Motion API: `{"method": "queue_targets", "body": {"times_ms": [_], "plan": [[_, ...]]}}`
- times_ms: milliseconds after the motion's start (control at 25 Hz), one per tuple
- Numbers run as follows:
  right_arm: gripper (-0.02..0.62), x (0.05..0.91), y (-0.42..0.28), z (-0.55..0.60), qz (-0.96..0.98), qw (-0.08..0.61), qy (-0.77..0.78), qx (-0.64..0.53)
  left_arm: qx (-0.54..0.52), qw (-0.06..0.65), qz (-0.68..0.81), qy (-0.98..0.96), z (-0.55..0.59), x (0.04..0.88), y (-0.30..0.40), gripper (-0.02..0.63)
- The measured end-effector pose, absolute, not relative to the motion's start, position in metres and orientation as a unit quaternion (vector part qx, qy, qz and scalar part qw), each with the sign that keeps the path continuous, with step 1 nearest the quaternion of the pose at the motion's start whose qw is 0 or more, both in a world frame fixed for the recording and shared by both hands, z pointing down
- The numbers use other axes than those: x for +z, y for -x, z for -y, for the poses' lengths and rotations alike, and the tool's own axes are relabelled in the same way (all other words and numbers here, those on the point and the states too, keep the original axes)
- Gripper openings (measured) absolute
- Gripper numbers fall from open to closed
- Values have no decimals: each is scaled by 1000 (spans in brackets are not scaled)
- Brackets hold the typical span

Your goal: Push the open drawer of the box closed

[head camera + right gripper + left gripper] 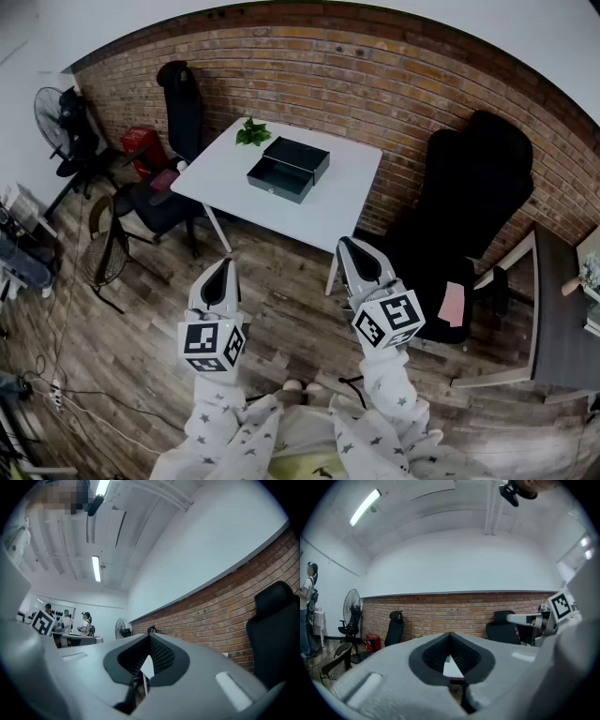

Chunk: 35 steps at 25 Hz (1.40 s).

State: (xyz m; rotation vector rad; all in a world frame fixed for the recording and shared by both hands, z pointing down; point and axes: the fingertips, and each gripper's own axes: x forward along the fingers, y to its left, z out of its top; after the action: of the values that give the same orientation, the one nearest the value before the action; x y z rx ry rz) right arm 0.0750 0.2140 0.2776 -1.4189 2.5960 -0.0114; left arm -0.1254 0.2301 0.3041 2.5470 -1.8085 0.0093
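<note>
On the white table (337, 202) lies a black box (302, 155) with its drawer (277, 179) pulled out toward me and empty. Both grippers hang above the wooden floor, well short of the table and touching nothing. My left gripper (223, 265) is shut and points toward the table's near left side. My right gripper (348, 246) is also shut, near the table's front corner. In the left gripper view the jaws meet at the tip (450, 634), and a strip of the table (452, 668) shows below it. The right gripper view shows its jaws (151, 637) closed in the same way.
A green plant (251, 132) sits behind the box. Black office chairs stand at the left (181, 108) and right (469, 216) of the table. A fan (56, 122), a red case (141, 145), a dark side table (562, 309) and floor cables (66, 394) surround the space.
</note>
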Motion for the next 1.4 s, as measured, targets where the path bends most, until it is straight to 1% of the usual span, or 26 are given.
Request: {"method": "queue_targets", "body": {"times_ms": [160,360,880,1160,1400], "plan": [[-9,280,-79,-219,-873,89,480,-5,3,10,579,-815,-236,305,122,-3],[-8,277,-80,-222,-876,102,471,-7,6,12,581,-814,-239,306,121,-3],[-6,311,-84,-211,-880,83,467,-36,26,46,601,-797,-247,336,119,-3],[-5,326,-85,-191,-883,74,461,-53,34,60,604,-794,-224,346,117,-3],[-5,338,-86,-153,-878,74,468,-62,38,78,599,-796,-181,362,117,-3]]}}
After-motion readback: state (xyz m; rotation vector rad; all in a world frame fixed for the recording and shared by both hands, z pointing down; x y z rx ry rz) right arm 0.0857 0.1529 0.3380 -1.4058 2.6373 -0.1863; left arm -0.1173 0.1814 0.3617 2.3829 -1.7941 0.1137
